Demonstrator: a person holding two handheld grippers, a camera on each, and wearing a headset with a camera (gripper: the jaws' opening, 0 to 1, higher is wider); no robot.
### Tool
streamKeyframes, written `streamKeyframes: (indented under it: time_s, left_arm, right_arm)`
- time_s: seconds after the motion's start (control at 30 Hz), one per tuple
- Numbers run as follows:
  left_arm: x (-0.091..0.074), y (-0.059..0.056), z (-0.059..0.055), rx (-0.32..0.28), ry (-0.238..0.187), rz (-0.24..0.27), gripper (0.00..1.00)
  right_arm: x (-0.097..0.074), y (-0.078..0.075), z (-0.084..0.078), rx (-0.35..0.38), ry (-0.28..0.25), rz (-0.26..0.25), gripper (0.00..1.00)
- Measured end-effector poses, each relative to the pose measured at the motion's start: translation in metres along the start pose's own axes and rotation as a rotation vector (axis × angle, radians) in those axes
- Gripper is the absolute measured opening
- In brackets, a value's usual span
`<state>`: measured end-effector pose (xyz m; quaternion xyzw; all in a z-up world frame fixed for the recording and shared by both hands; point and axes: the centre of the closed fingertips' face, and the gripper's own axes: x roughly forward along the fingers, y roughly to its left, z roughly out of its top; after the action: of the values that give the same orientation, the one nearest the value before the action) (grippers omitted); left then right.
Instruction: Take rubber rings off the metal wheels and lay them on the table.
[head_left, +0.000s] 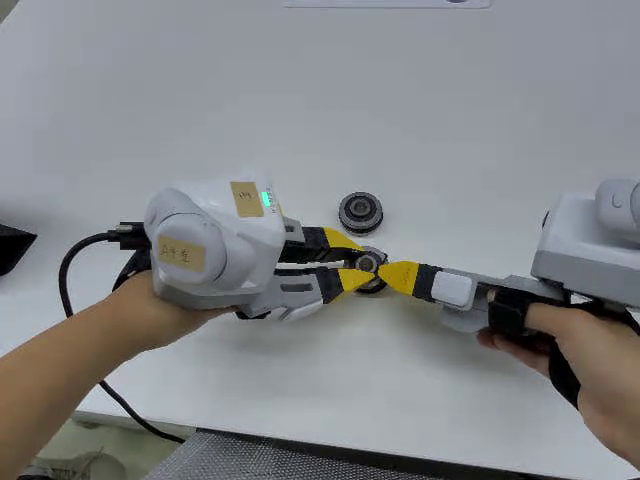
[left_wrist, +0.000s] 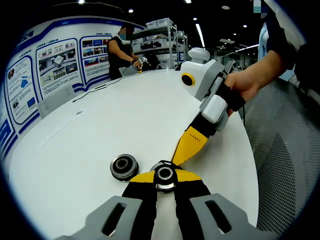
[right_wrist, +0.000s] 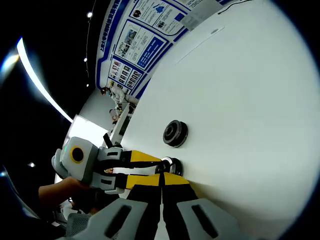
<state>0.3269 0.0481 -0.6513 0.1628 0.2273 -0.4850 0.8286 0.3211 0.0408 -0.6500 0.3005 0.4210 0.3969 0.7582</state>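
As left tongs (left_wrist: 165, 174) clamp wheel (left_wrist: 165, 179), second wheel (left_wrist: 124, 166) (loose)

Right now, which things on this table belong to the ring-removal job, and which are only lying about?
Job: clamped wheel, left gripper holding it, right gripper at its rim, second wheel lying free.
Lying about: black cable, dark object at the far left.

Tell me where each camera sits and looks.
Head view: headset, looking down at table; left hand, right hand, left gripper, right gripper show.
Left gripper view: on left gripper, looking along its jaws at held wheel.
Right gripper view: on right gripper, facing the same wheel from opposite, over its jaws.
All share the loose wheel.
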Motion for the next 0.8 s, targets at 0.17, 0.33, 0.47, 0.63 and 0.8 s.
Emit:
streamKeyframes:
  time_s: [0.17, 0.33, 0.47, 0.63, 0.8]
  left_arm:
    - [0.0006, 0.0010, -0.0010, 0.001, -0.002, -0.001, 0.12]
    - [0.0007, 0.0013, -0.0013, 0.003, -0.004, -0.003, 0.12]
    - [0.0003, 0.0006, -0.0005, 0.002, -0.006, -0.002, 0.12]
    - [0.0002, 0.0008, -0.0007, 0.001, -0.007, -0.003, 0.12]
    - [0.0000, 0.0007, -0.0007, 0.003, -0.007, -0.004, 0.12]
  right_arm:
    - [0.0005, 0.0017, 0.0002, -0.029, 0.008, 0.003, 0.00]
    - [0.0001, 0.0015, 0.0004, -0.056, 0.015, 0.000, 0.00]
    - [0.0012, 0.0031, 0.0004, -0.068, 0.017, 0.001, 0.00]
    - [0.0018, 0.0052, 0.0015, -0.085, 0.020, 0.006, 0.00]
    - [0.0019, 0.0065, 0.0018, -0.099, 0.024, 0.008, 0.00]
